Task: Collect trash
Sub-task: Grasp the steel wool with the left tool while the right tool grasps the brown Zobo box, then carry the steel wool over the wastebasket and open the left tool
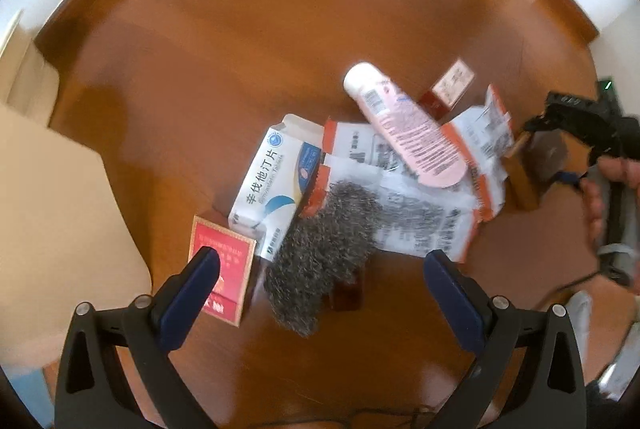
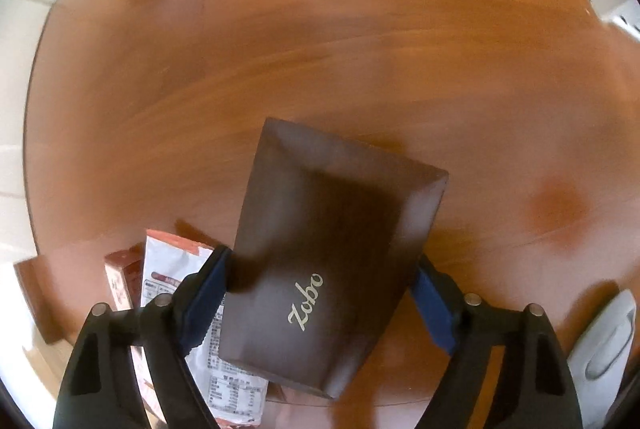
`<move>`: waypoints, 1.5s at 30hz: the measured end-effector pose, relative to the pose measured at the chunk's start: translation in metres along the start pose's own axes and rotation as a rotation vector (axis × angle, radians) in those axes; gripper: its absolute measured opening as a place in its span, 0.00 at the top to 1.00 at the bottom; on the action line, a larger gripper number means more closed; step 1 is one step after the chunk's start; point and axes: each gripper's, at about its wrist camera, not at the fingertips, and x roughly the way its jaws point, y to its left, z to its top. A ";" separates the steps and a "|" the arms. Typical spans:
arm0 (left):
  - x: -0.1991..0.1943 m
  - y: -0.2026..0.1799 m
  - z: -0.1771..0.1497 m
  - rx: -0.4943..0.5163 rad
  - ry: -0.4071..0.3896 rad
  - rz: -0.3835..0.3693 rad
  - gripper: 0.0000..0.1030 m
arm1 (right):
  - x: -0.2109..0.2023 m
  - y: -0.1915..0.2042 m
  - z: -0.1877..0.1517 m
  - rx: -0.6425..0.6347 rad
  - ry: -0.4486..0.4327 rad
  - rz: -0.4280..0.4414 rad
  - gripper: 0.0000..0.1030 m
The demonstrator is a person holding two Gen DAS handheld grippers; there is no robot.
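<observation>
Right now I have my left gripper [image 1: 320, 265] spread wide and empty, hanging over the near edge of the litter so both fingers can straddle whichever piece I choose. Farthest left under it lies a red cigarette pack [image 1: 222, 277], flat on the wooden floor [image 1: 240, 69], with my left finger partly covering it. Just right of that, a white and blue medicine box [image 1: 272, 185] lies on its side with its far flap open, touching the pack's corner. A grey bristly bundle [image 1: 320, 261], some sort of scrubber I think, rests against the box and sits between my fingers, so I judge it the easiest thing to close on. Beyond it, crumpled white wrappers with orange trim [image 1: 432, 197] spread rightward, and a pink tube [image 1: 400, 125] lies on top of them, slanting from far-left to near-right. A small red and white carton [image 1: 450, 87] sits farther off. To the left, a pale cardboard panel [image 1: 60, 209] looks like the collection box, though I cannot be sure.

On the right, my right gripper [image 2: 320, 289] is clamped across a dark brown box marked Zobo [image 2: 332, 249], pinched by its long edges so it rides level above the floor, clear of the pile.
</observation>
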 end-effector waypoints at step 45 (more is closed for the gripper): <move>-0.276 0.219 -0.030 -0.453 -0.427 0.250 0.90 | -0.325 0.087 -0.143 -0.587 -0.342 0.293 0.21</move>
